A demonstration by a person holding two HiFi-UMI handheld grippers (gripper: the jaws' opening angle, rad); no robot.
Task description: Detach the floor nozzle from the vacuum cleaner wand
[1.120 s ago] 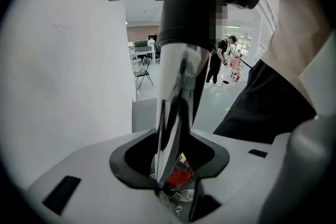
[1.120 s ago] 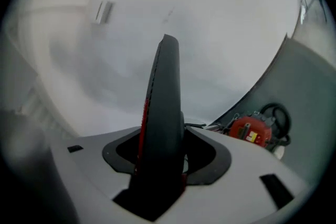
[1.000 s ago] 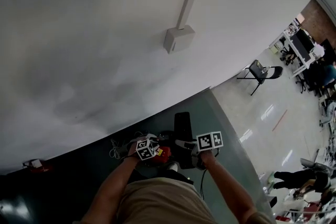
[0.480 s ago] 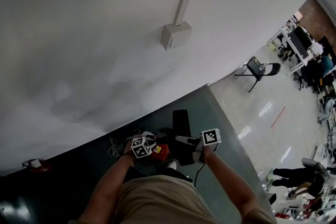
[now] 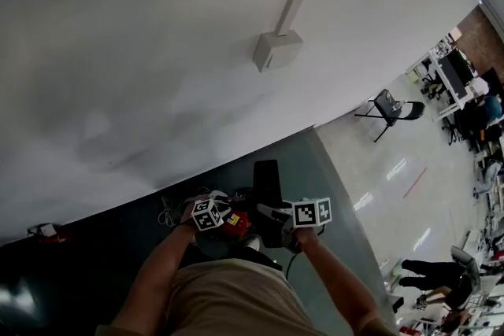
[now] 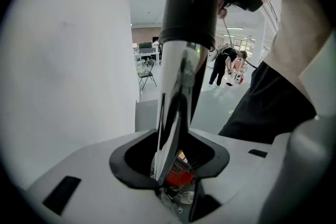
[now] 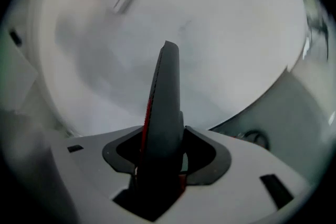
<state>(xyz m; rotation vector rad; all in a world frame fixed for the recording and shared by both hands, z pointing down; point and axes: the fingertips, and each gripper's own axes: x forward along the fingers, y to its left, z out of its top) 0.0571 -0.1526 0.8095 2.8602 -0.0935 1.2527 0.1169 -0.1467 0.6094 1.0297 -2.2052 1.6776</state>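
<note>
Currently: left claw (image 6: 173, 157) clamped on the wand (image 6: 176, 97); right claw (image 7: 163, 160) clamped on the floor nozzle (image 7: 164, 107).
Head view: both claws sit close together at 6 o'clock of the frame, over the dark floor (image 5: 118, 271) beside the white wall (image 5: 157, 51). The black floor nozzle extends from the right claw toward 12 o'clock. A red vacuum part (image 5: 237, 223) shows between the claws. A folding chair (image 5: 388, 106) stands at 3 o'clock, well apart. Left gripper view: the jaws are closed on the shiny wand, which runs toward 12 o'clock into a black collar (image 6: 189, 2). The red part lies below the jaws at 6 o'clock. Right gripper view: the jaws press on the dark floor nozzle, which is seen edge-on with its tip at 12 o'clock against the wall.
</note>
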